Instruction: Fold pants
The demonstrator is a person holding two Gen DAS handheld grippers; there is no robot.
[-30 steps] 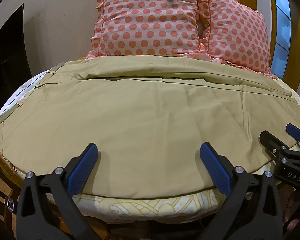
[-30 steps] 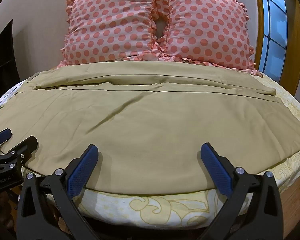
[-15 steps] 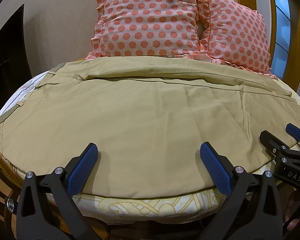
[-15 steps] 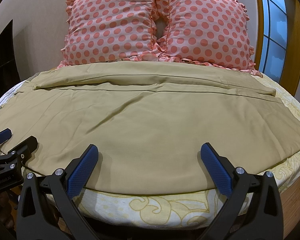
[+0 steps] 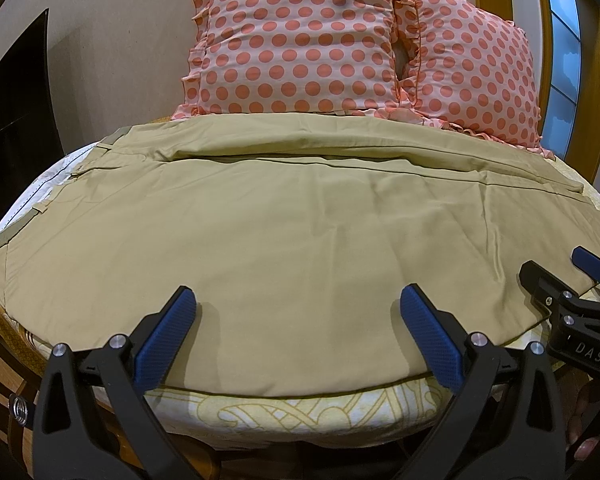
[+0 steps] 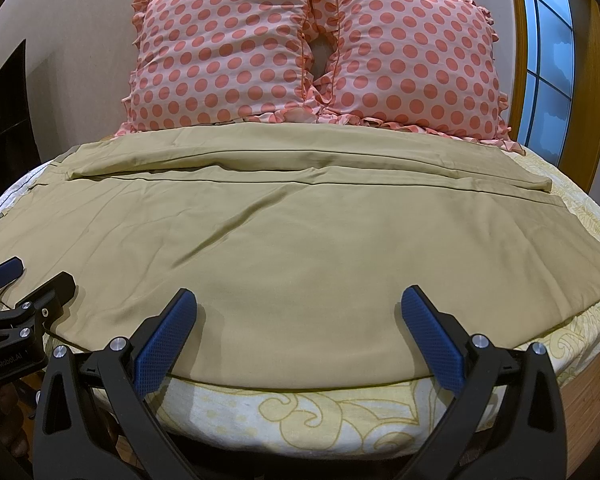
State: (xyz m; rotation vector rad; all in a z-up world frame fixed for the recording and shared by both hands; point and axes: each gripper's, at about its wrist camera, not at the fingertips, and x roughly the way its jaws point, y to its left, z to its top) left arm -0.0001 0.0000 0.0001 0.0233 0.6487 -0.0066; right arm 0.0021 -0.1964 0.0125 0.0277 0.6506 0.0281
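Khaki pants [image 5: 292, 232] lie spread sideways across the bed, waistband at the left, leg cuffs at the right; they also show in the right wrist view [image 6: 300, 248]. One leg lies behind the other along the far side. My left gripper [image 5: 296, 336] is open and empty, just above the pants' near edge. My right gripper [image 6: 298, 336] is open and empty over the near edge further right. Each gripper shows at the side of the other's view: the right one [image 5: 556, 276] and the left one [image 6: 32, 280].
Two pink polka-dot pillows [image 6: 316, 48] stand against the wall behind the pants. The bed sheet [image 6: 300, 408] is cream with a yellow pattern and drops off at the near edge. A window [image 6: 548, 60] with a wooden frame is at the right.
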